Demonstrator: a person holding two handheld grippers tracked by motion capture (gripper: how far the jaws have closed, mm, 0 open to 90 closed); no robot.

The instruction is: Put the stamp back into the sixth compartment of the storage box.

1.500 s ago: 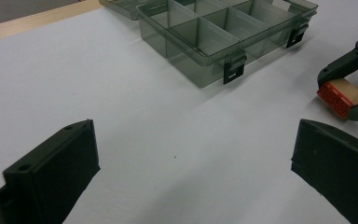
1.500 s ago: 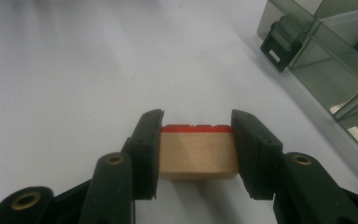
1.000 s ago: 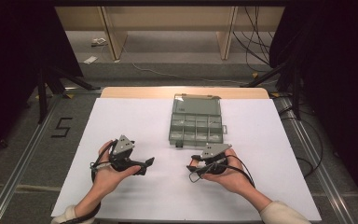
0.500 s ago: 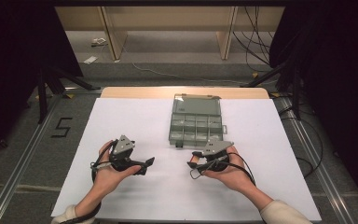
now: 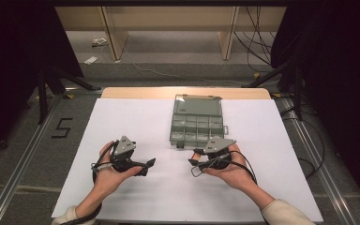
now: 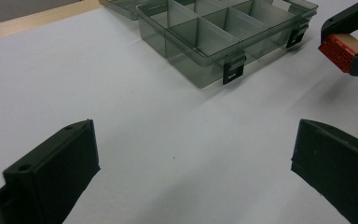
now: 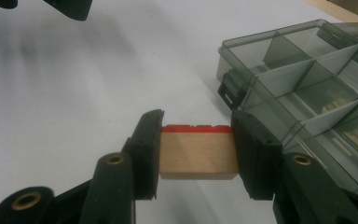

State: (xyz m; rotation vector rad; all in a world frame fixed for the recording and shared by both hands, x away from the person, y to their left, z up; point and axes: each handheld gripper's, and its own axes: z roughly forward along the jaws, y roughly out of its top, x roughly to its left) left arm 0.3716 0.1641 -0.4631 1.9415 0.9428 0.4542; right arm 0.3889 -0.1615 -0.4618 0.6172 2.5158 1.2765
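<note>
White table (image 5: 136, 122): one compartment box (image 5: 197, 125), one wooden stamp (image 7: 196, 151), two grippers.

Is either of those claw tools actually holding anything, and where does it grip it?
The right gripper clamps a wooden stamp block by its two opposite sides, red rubber face pointing away. The left gripper holds nothing; its jaws stand open.

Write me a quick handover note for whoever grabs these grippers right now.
Right gripper: shut on a wooden stamp block with a red rubber face, held just in front of the open compartment box.
Left gripper: open, nothing in it, low over the white table cover.
Done: stamp picked up.
Left: probably place it in a compartment; none chosen yet. Box latches hang open.
</note>
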